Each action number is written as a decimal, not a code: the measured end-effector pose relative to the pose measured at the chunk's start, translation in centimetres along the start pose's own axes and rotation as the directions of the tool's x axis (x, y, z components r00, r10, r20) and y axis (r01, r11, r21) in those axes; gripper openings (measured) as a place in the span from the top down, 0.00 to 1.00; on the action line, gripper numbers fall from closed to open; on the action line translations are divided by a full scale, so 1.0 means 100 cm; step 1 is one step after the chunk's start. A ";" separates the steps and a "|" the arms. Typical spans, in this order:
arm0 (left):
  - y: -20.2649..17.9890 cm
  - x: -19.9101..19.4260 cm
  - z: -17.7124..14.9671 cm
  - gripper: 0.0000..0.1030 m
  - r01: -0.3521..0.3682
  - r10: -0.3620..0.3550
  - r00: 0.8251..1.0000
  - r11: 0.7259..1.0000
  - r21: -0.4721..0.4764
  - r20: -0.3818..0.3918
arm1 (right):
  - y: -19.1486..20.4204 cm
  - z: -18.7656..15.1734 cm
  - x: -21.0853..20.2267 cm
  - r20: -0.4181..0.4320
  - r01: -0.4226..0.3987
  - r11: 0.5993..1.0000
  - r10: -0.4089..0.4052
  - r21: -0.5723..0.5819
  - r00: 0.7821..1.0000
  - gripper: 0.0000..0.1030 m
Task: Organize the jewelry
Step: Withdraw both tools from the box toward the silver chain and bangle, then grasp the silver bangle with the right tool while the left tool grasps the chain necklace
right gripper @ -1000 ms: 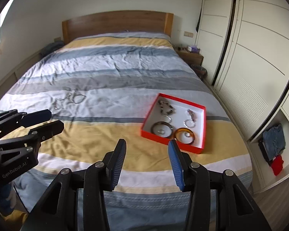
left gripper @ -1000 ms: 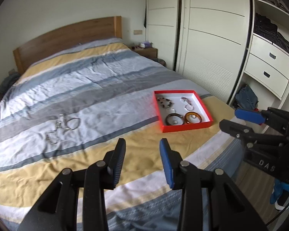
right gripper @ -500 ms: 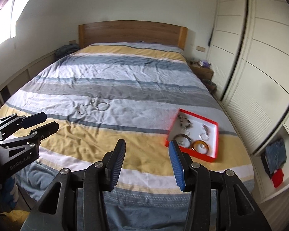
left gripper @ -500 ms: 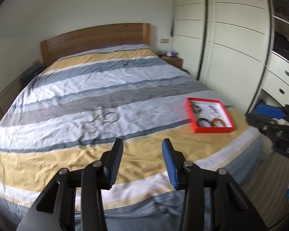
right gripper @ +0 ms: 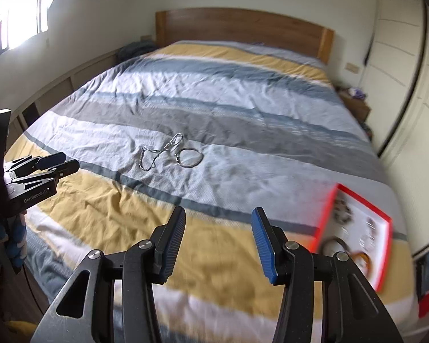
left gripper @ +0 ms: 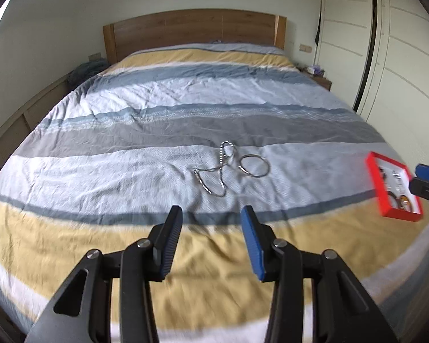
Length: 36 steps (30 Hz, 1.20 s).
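Note:
A silver chain necklace (left gripper: 218,168) and a silver bangle (left gripper: 254,165) lie side by side on the striped bedspread, mid-bed; they also show in the right wrist view, necklace (right gripper: 157,153) and bangle (right gripper: 189,157). A red-rimmed jewelry box (left gripper: 386,197) with several pieces inside sits near the bed's right edge; it also shows in the right wrist view (right gripper: 386,245). My left gripper (left gripper: 211,240) is open and empty, above the yellow stripe short of the necklace. My right gripper (right gripper: 217,237) is open and empty, left of the box.
The bed (left gripper: 128,171) fills both views, with a wooden headboard (left gripper: 194,33) at the far end. White wardrobe doors (left gripper: 400,71) stand along the right. A low wooden ledge (right gripper: 57,85) runs along the left wall. A nightstand (right gripper: 354,105) stands by the headboard.
Both grippers have swung left, away from the red box and toward the loose necklace and bangle, which now sit near the centre of both views. Both stay open and empty.

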<state>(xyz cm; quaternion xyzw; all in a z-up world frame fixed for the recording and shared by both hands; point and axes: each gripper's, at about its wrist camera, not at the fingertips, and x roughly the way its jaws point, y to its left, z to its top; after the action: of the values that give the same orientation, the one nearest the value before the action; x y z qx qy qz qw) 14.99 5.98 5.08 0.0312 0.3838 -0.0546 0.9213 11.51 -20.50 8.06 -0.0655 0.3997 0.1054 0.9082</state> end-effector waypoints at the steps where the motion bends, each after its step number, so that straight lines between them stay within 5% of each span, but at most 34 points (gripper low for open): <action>1: 0.001 0.014 0.004 0.61 0.010 -0.009 1.000 1.000 0.012 -0.009 | 0.001 0.008 0.019 -0.009 -0.016 1.000 0.016 -0.006 1.000 0.54; 8: -0.005 0.119 0.042 0.61 0.100 -0.092 0.992 0.992 0.080 -0.088 | 0.006 0.054 0.133 -0.051 -0.106 0.994 0.105 -0.020 0.993 0.54; 14: -0.004 0.201 0.054 0.61 0.120 -0.103 0.982 0.987 0.102 -0.160 | 0.007 0.074 0.226 -0.097 -0.171 0.985 0.169 -0.010 0.981 0.65; 23: -0.013 0.256 0.045 0.61 0.144 -0.094 0.969 0.966 0.214 -0.229 | 0.011 0.074 0.316 -0.169 -0.220 0.976 0.217 0.004 0.961 0.74; 29: -0.011 0.273 0.047 0.62 0.154 -0.110 0.966 0.972 0.179 -0.233 | 0.020 0.075 0.344 -0.167 -0.204 0.978 0.197 -0.029 0.966 0.78; 32: -0.014 0.277 0.048 0.68 0.132 -0.092 0.972 0.974 0.182 -0.217 | 0.026 0.074 0.353 -0.158 -0.179 0.982 0.169 -0.054 0.973 0.85; 36: -0.017 0.272 0.053 0.95 0.090 -0.059 0.982 0.983 0.162 -0.182 | 0.020 0.075 0.351 -0.131 -0.148 0.988 0.142 -0.035 0.981 0.94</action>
<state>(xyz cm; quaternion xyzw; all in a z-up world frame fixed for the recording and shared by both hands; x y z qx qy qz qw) 37.55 1.67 -10.59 0.0999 0.4585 -0.1188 0.8750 39.47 -12.11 -12.90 -0.0631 0.4583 0.1760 0.8689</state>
